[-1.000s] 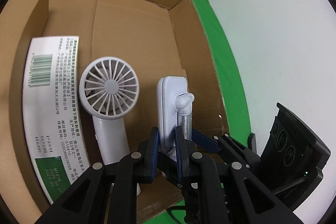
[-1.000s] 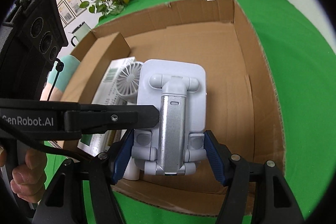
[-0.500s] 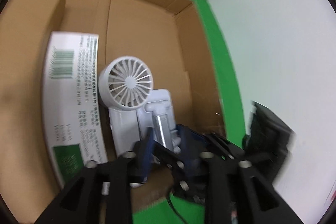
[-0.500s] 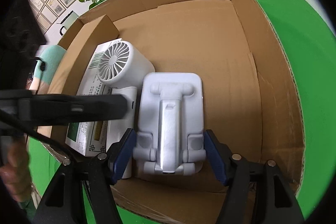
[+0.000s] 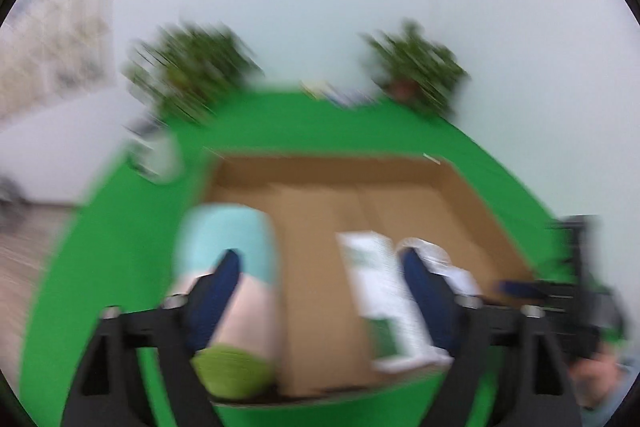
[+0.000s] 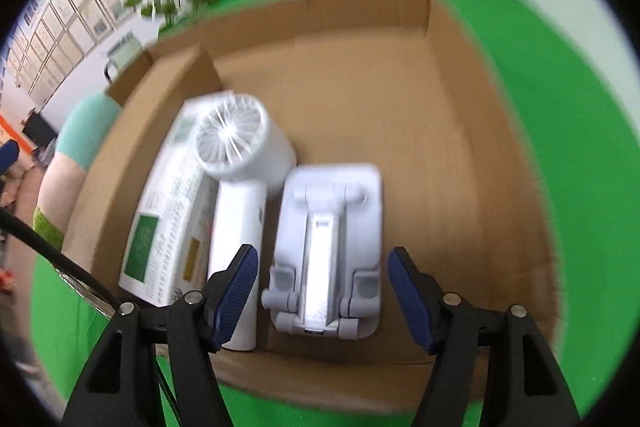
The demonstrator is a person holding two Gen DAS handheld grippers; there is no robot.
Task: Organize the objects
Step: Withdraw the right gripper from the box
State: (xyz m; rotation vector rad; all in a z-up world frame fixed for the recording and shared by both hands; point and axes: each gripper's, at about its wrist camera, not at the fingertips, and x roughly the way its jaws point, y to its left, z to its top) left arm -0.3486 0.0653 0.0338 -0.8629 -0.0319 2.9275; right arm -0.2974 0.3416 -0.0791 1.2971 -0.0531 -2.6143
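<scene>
My right tongs [image 6: 320, 291] gape wide over the white folding phone stand [image 6: 330, 247], lying flat by the near wall of the brown cardboard box [image 6: 460, 131], just beside the white handheld fan [image 6: 240, 187]. My left tongs [image 5: 324, 291] hang open too, seemingly empty, though the view's blurred.

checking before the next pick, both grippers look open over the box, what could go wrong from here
The right hand-held gripper hangs open just above the phone stand; dipping could knock it against the fan beside it. The left hand-held gripper view is motion-blurred, with the pastel cup close to one finger, so a swing might tip it.
</scene>
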